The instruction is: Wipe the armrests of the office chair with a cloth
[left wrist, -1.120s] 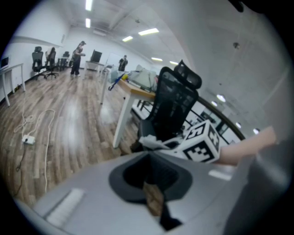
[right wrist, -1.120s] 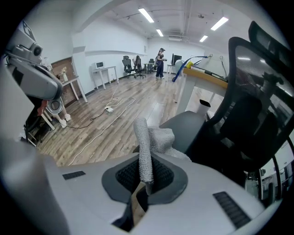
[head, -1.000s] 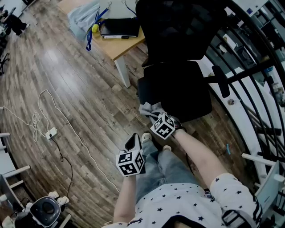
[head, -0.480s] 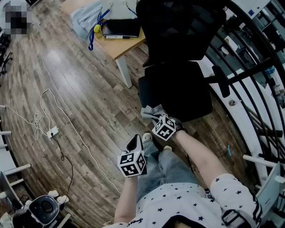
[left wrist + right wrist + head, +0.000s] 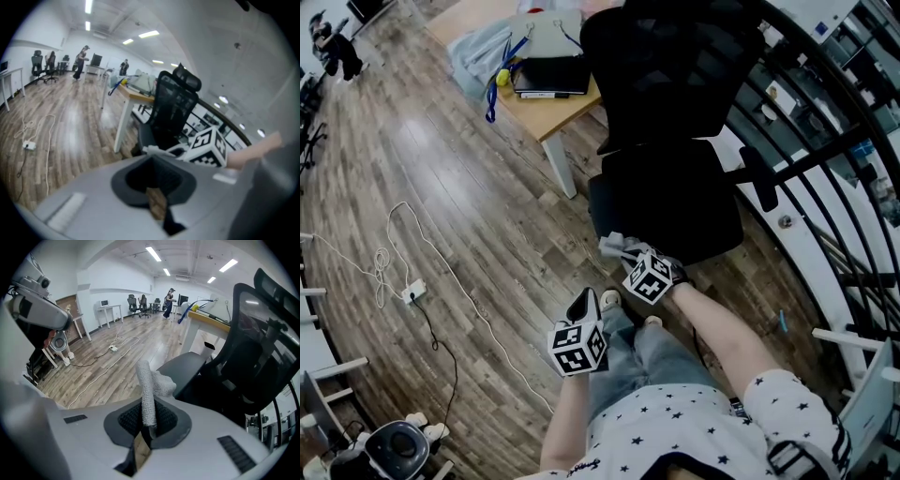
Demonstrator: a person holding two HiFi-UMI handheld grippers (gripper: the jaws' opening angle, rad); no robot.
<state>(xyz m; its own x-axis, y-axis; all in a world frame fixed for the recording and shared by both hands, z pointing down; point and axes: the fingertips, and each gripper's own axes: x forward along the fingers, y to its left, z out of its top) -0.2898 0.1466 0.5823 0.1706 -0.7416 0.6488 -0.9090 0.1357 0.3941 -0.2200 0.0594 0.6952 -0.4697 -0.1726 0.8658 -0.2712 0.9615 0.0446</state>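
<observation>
The black office chair stands in front of me, its seat facing me, and one armrest sticks out on its right side. My right gripper is shut on a grey-white cloth just off the seat's front left corner. In the right gripper view the cloth stands up rolled out of the shut jaws, with the seat and mesh backrest beyond. My left gripper hangs lower left, shut on nothing; ahead of it are the chair and the right gripper's marker cube.
A wooden desk with a black folder and a bag stands left of the chair. A white cable and power strip lie on the plank floor. A dark railing curves along the right. My legs and shoes are below the grippers.
The right gripper with the cloth has shifted slightly right and toward me, staying by the seat's front corner. The left gripper has hardly moved.
</observation>
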